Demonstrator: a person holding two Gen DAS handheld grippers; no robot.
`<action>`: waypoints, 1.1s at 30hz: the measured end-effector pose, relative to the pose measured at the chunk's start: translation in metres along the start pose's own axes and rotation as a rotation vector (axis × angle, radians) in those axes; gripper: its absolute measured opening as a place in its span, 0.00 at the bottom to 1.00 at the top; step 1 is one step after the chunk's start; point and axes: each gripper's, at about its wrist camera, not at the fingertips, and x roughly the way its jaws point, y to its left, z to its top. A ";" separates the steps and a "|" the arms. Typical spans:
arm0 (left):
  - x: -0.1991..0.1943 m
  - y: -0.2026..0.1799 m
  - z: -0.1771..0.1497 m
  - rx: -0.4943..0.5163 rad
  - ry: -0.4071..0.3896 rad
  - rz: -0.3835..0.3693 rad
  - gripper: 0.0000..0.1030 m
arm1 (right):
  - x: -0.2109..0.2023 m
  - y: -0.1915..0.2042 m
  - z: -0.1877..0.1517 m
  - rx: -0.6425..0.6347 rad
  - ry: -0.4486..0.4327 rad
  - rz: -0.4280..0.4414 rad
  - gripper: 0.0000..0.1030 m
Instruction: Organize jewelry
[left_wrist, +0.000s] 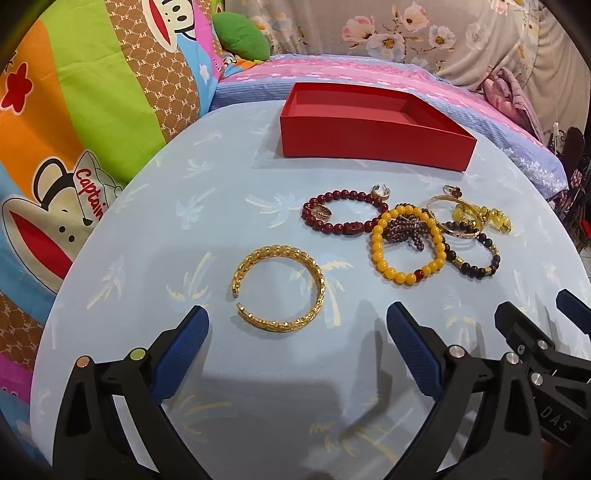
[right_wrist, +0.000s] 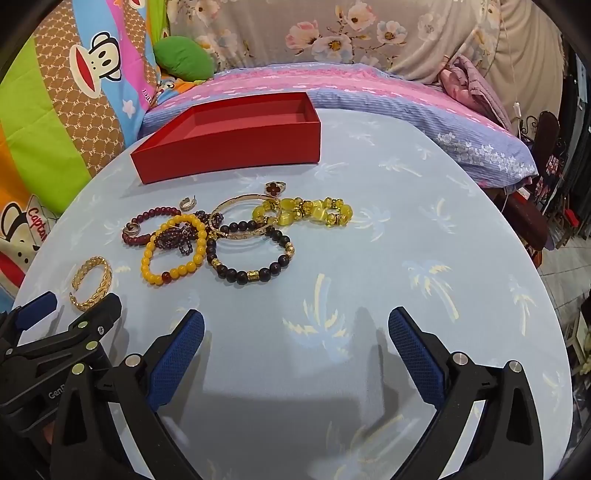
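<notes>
Left wrist view: left gripper (left_wrist: 297, 314) is closest to the lens, jaws spread wide, nothing between the pads, tilted down at the table (left_wrist: 147, 258). I read that as staged for a first pick. Gold cuff (left_wrist: 277, 286) lies flat just ahead of the fingertips, apart from the rest: open-ended band, woven texture, gap toward the left pad. Easiest grab from here, I'd say. Beyond it, a tangled cluster: dark red bead bracelet (left_wrist: 332, 214) with a ring (left_wrist: 320, 213) resting on it, yellow bead bracelet (left_wrist: 406, 245) overlapping a purple bead strand (left_wrist: 410, 230), black bead bracelet (left_wrist: 476, 258) and a thin gold bangle (left_wrist: 452, 218). Red box (left_wrist: 373, 142) sits at the far edge, lid off, empty as far as I can see, so nothing sorted yet.

Right wrist view: right gripper (right_wrist: 295, 321) is also fully spread and empty, over bare cloth. Cluster is ahead-left; the translucent yellow bracelet (right_wrist: 306, 212) and a red clover ring (right_wrist: 275, 188) lie nearest the box. Overlaps mean lifting one piece may drag others. Left gripper shows at the lower left, beside the cuff.
</notes>
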 end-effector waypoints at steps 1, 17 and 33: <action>0.000 0.000 0.000 0.000 -0.002 0.001 0.90 | -0.003 0.004 0.000 -0.002 -0.002 -0.004 0.94; -0.006 0.000 0.000 0.004 -0.020 -0.003 0.90 | -0.008 0.003 -0.002 0.001 -0.014 -0.004 0.94; -0.004 0.000 0.001 0.009 -0.016 0.001 0.90 | -0.007 0.003 -0.003 0.005 -0.009 0.000 0.94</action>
